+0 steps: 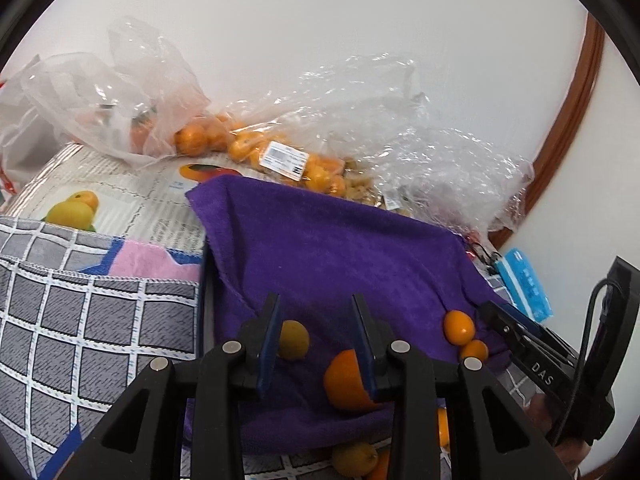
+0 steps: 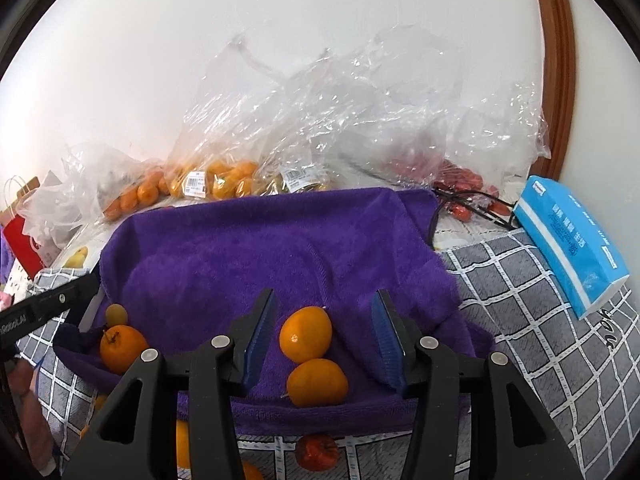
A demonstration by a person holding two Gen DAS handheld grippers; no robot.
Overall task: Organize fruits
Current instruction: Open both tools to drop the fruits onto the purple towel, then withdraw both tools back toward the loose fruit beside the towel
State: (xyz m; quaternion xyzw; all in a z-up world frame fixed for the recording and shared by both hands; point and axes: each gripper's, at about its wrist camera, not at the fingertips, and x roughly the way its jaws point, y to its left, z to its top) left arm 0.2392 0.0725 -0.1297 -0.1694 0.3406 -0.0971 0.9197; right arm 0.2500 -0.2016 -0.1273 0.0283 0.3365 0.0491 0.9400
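A purple towel point(image 1: 340, 248) point(image 2: 280, 252) lines a box. On it lie a yellow-green fruit point(image 1: 294, 339) point(image 2: 116, 314), a large orange point(image 1: 344, 380) point(image 2: 120, 348) and two smaller oranges point(image 1: 459, 327) point(image 2: 306, 334), one behind the other point(image 2: 317, 382). My left gripper point(image 1: 318, 340) is open above the towel, with the yellow-green fruit by its left finger and the large orange by its right finger. My right gripper point(image 2: 322, 340) is open with the two small oranges between its fingers, touching neither. It shows in the left wrist view point(image 1: 520, 332) too.
Clear plastic bags of oranges point(image 1: 240, 144) point(image 2: 216, 184) and red fruit point(image 2: 456, 180) lie against the wall behind the box. A blue tissue pack point(image 2: 568, 240) point(image 1: 524, 284) lies right. Loose fruit point(image 2: 316, 452) point(image 1: 354, 458) sits on the checked cloth point(image 1: 80, 320) in front.
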